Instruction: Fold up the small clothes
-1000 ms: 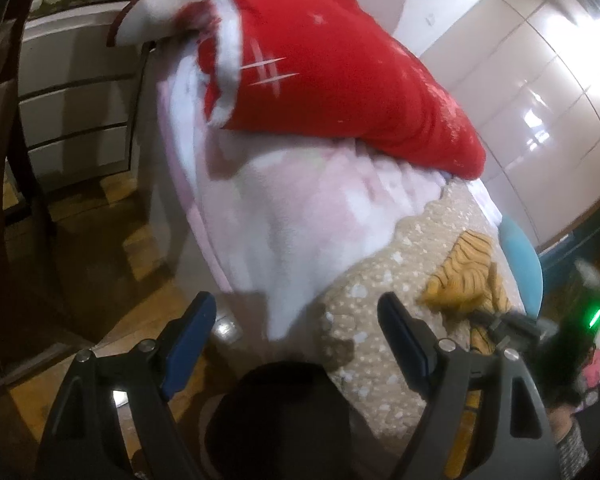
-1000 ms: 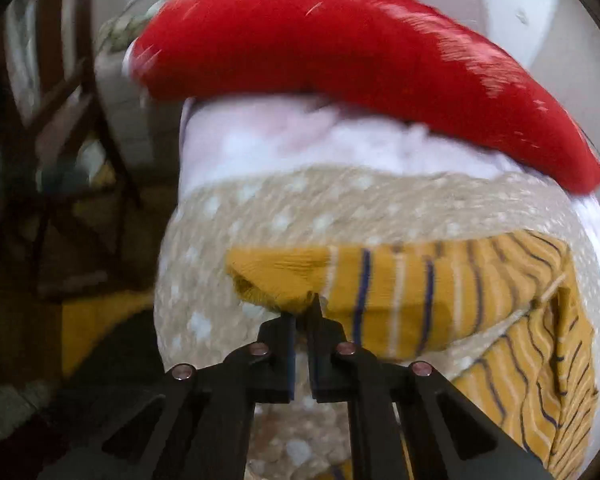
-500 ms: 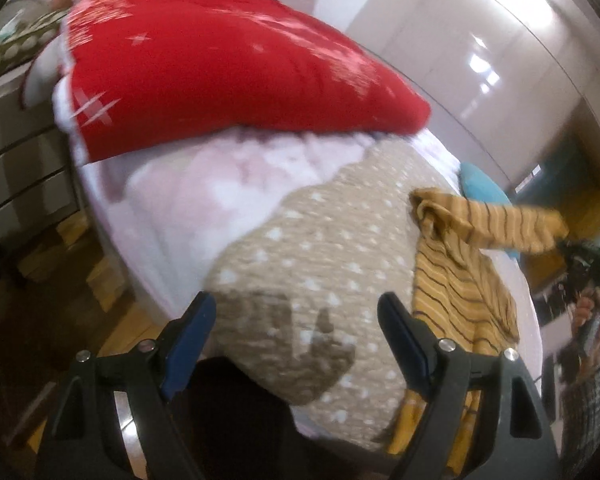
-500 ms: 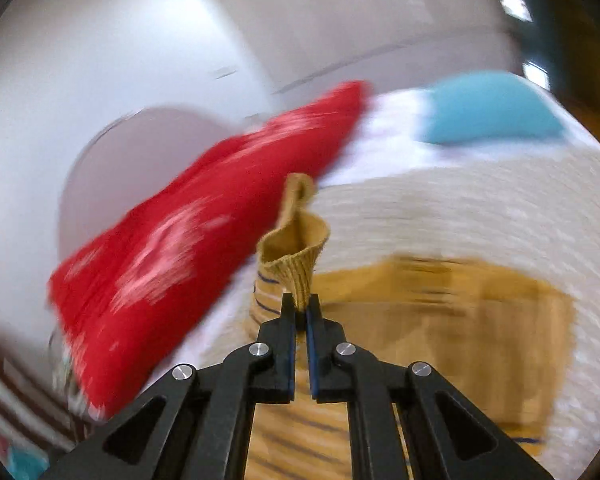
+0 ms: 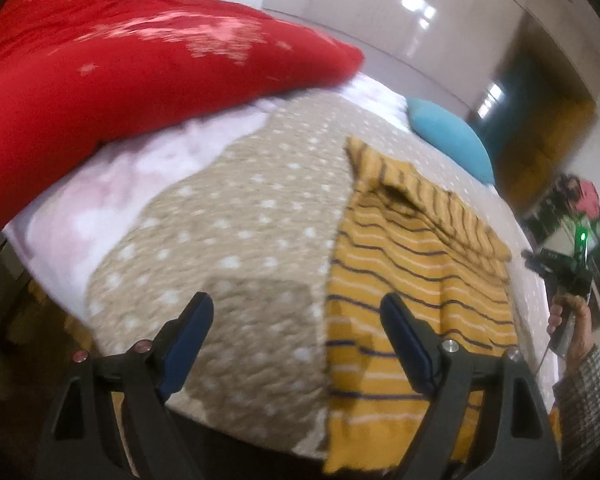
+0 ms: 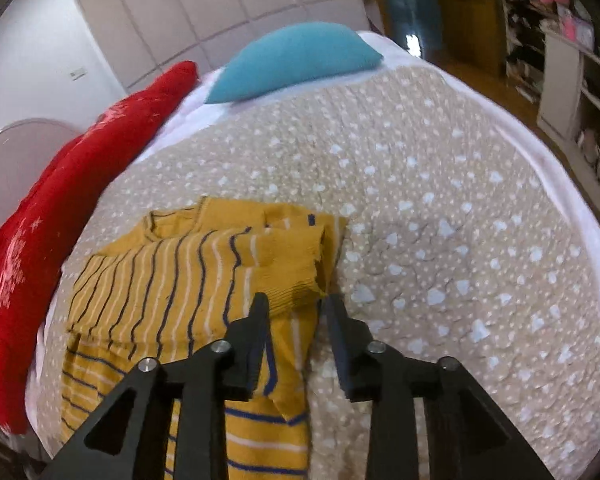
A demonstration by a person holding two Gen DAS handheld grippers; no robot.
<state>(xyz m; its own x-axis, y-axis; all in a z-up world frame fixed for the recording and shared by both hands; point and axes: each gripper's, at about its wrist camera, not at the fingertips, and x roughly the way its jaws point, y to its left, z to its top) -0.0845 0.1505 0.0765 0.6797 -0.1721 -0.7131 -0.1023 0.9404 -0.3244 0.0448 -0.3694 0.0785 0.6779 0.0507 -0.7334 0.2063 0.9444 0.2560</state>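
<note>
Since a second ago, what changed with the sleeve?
The right gripper carried the sleeve across the yellow striped sweater, laid it on the body and is opening, cuff loose between its fingers. The left gripper stayed open and empty. Red pillow and teal cushion unmoved.

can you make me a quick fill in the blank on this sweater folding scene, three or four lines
1. The striped sweater is mainly ____ in colour.
2. The pillow at the far end of the dotted bedspread is ____.
3. The sweater's folded sleeve lies across the ____ of the sweater.
4. The right gripper, its jaws opening, has the sleeve's ____ just ahead of its fingertips.

Missing words: yellow; blue; body; cuff
</note>
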